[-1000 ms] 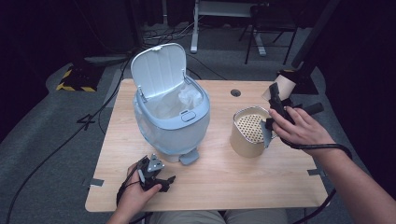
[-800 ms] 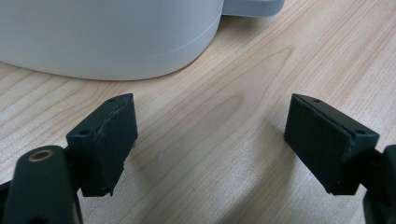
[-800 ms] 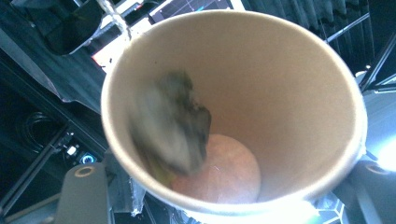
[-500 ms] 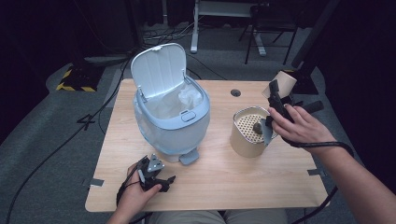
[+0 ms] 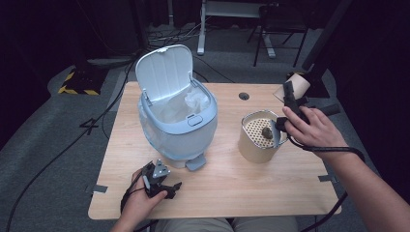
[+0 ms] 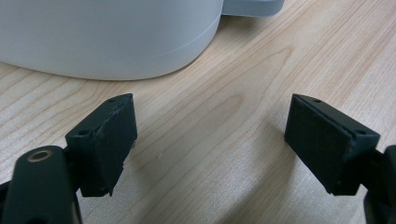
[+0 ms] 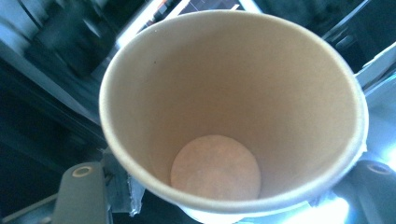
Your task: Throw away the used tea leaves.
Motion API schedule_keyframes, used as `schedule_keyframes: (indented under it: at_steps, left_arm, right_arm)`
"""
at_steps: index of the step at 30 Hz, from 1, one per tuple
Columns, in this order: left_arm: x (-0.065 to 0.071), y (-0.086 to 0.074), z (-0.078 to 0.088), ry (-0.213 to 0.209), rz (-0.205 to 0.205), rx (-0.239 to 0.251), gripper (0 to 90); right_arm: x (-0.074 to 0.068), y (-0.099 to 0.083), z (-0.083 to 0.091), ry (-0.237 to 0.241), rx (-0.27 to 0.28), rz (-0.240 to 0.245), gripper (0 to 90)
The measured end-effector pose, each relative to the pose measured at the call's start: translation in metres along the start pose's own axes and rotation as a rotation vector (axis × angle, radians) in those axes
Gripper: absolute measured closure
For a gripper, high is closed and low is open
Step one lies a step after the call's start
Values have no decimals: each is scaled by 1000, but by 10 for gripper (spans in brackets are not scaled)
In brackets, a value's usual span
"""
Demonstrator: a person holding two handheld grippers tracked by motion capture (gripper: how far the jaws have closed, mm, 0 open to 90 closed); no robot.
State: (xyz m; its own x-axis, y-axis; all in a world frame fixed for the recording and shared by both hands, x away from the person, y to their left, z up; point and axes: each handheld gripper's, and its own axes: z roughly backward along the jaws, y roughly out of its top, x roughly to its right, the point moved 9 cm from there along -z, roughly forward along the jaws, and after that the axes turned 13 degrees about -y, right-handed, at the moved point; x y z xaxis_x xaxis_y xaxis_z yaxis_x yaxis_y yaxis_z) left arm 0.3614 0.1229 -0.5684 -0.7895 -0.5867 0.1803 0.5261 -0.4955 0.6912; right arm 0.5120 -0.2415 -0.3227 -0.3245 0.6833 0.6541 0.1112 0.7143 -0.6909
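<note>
paper cup held over the far right of the worktop

the right hand-held gripper (image 5: 290,99) sits at the far right edge of the worktop (image 5: 232,188), gripped by the person's right hand (image 5: 312,128). its jaws are nearly closed and have just eased apart a little, with a brown paper cup (image 7: 233,107) still between them. in the right gripper view the cup's open mouth faces the camera, its inside bare down to the round base, and the rim looks slightly pinched at the near side where the jaws meet it. in the high view the cup (image 5: 300,86) shows beyond the gripper, tilted and lifted off the worktop.

just left of that hand stands a tan cylindrical container (image 5: 258,142) with a perforated insert, and a small dark lump (image 5: 266,131) lies on the insert. it is upright on the right half of the worktop.

at the centre left stands a pale blue pedal bin (image 5: 176,123), its lid (image 5: 163,72) raised and a white liner (image 5: 186,104) showing inside. its pedal (image 5: 196,163) points toward the near edge.

the left hand-held gripper (image 5: 157,181) rests near the front edge, just near of the bin, held by the left hand (image 5: 140,200). in the left gripper view its jaws stand wide apart with nothing between them, bare wood beneath and the bin's curved base (image 6: 107,37) just beyond.
</note>
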Motion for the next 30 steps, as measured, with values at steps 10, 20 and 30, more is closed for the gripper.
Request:
schedule_keyframes:
  at_steps: [10, 20, 30]
  left_arm:
    - [0, 0, 0, -5, -2, -1, 170]
    - [0, 0, 0, -6, -3, -6, 163]
    - [1, 1, -1, -7, 1, -3, 159]
  right_arm:
    - [-18, -8, 0, 366, -5, -857, 292]
    - [-19, 7, 15, 702, 13, -1590, 291]
    - [-11, 19, 28, 952, 81, -1946, 291]
